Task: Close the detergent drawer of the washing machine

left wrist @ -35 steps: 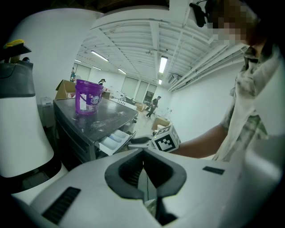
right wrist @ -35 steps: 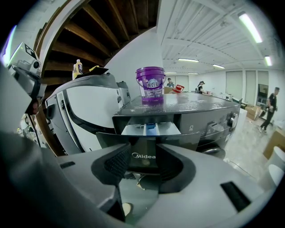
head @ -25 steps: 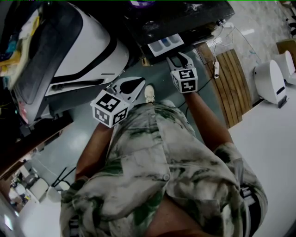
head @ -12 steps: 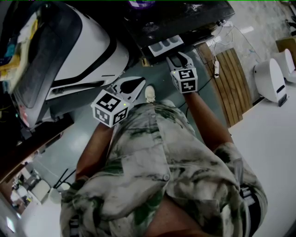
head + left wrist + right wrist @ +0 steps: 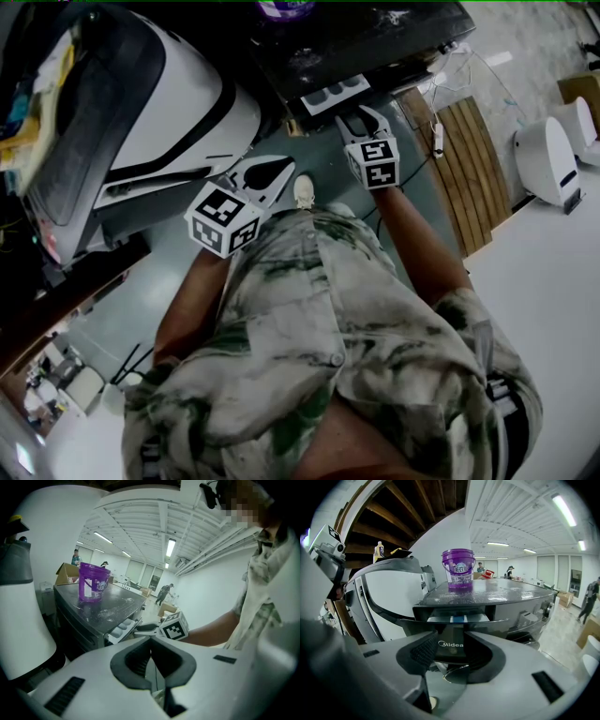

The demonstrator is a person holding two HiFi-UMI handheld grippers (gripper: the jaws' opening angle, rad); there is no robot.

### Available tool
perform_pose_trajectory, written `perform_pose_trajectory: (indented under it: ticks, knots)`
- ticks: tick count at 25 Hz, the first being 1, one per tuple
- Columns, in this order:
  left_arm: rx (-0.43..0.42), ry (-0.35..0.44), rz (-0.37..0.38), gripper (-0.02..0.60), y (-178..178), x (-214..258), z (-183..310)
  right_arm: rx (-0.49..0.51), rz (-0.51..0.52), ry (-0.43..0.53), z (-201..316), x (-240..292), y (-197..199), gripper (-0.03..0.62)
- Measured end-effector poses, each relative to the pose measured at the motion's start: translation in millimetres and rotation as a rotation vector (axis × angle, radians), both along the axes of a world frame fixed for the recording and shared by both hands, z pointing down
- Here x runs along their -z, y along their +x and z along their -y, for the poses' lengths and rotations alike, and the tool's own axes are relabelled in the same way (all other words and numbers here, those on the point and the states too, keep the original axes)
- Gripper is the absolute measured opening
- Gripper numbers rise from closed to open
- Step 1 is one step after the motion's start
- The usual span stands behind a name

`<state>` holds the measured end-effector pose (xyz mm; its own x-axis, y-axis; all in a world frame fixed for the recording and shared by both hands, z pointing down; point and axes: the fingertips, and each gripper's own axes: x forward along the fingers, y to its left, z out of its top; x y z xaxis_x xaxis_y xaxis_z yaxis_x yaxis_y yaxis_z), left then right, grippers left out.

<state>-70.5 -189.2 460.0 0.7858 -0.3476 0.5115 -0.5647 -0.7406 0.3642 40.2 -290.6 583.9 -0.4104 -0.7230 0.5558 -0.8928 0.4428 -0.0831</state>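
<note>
Dark-grey detergent drawer (image 5: 457,619) stands part-open at the washing machine's (image 5: 520,597) top front, white and blue compartments showing.
Your right gripper (image 5: 361,114) fingers are spread, empty, just before it; left gripper (image 5: 151,641) fingers are clenched, empty.

The head view is dim and underexposed, darkest at its upper left. Both gripper views are brighter, lit by ceiling lights (image 5: 565,503), with strong fisheye bending, black corners and blurred near edges.
</note>
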Motion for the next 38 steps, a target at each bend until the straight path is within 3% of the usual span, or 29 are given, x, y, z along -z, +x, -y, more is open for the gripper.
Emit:
perform_pose_trajectory:
  ticks: [38]
  knots:
    - [-0.004, -0.018, -0.005, 0.023, -16.4, -8.6, 27.9, -0.006, -0.006, 0.004, 38.3, -2.5, -17.8, 0.192]
